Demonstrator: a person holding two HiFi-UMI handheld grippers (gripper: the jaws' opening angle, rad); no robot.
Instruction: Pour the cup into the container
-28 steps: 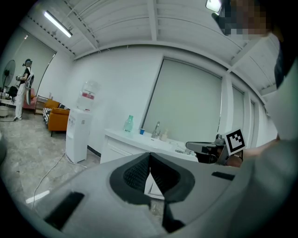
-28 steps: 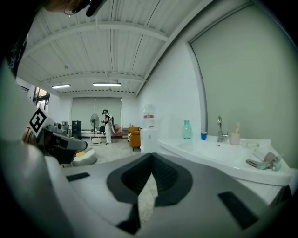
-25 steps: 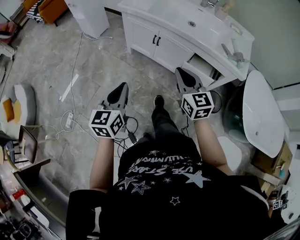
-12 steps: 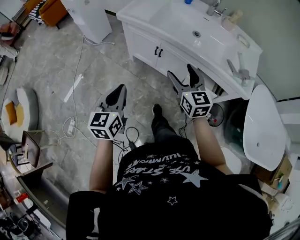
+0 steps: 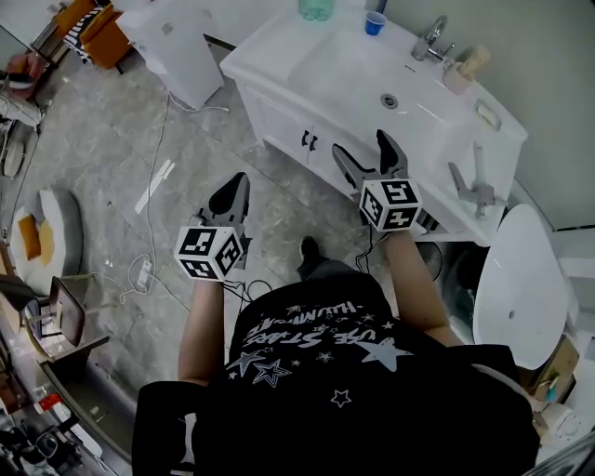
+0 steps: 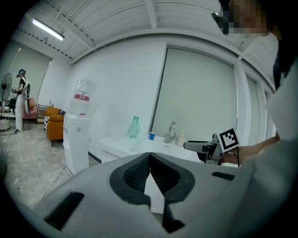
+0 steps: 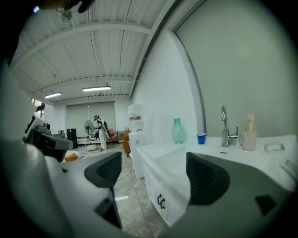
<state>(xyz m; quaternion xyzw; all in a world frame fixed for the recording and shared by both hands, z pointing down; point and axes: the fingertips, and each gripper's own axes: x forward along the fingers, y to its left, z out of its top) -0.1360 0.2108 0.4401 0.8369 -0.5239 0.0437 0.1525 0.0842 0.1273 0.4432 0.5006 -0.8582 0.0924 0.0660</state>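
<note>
We're holding both grippers up in front of the white vanity (image 5: 270,51). The left gripper (image 5: 238,186) is staying clenched with nothing between its pads. The right gripper (image 5: 364,149) has just been opening; its jaws are standing wide and empty. The blue cup (image 5: 375,23) is sitting at the counter's back, between the green bottle (image 5: 314,7) and the faucet (image 5: 430,37).

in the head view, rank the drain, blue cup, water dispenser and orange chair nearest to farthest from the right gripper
1. drain, in the basin just ahead of the right gripper
2. blue cup, at the counter's back
3. water dispenser, left of the vanity
4. orange chair, far upper left
</note>
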